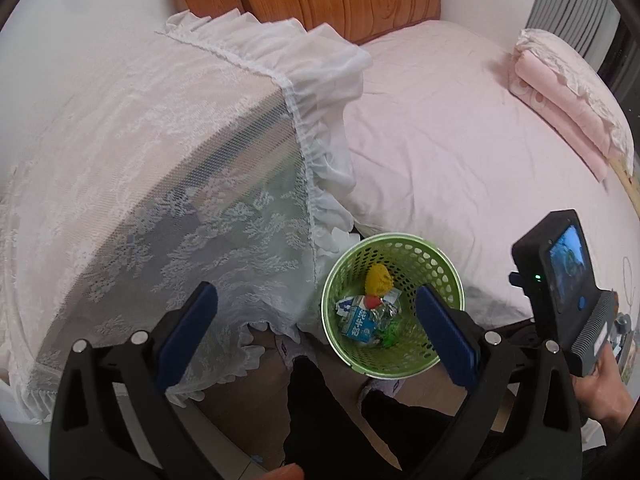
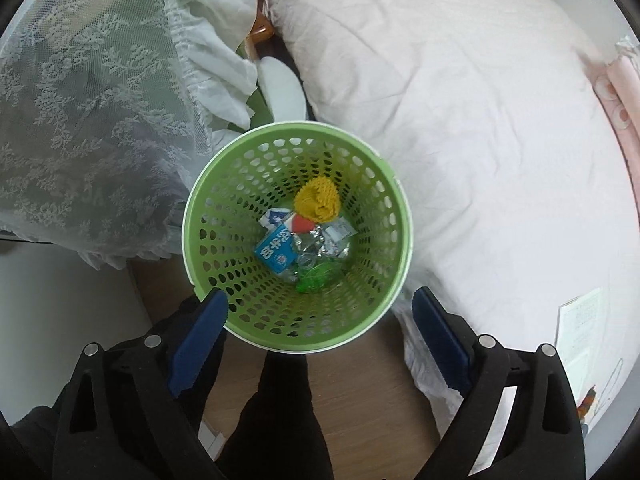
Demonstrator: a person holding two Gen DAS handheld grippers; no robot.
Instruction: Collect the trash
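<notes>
A green perforated waste basket [image 2: 208, 216] stands on the floor between a lace-covered table and a bed; it also shows in the left wrist view [image 1: 448, 276]. Inside lie a blue milk carton [image 2: 276, 252], a yellow mesh piece [image 2: 317, 199], crumpled foil [image 2: 320, 240], a small red piece and a green scrap. My right gripper [image 2: 320, 320] is open and empty, directly above the basket's near rim. My left gripper [image 1: 316, 312] is open and empty, higher and to the left of the basket. The right device [image 1: 560, 280] shows in the left wrist view.
A table under a white lace cloth [image 1: 140, 140] stands to the left. A bed with a pink sheet [image 1: 460, 140] is on the right, with a folded pink blanket [image 1: 568, 96] and a paper [image 2: 580, 328] on it. My dark-clothed legs [image 2: 280, 400] stand on the wooden floor.
</notes>
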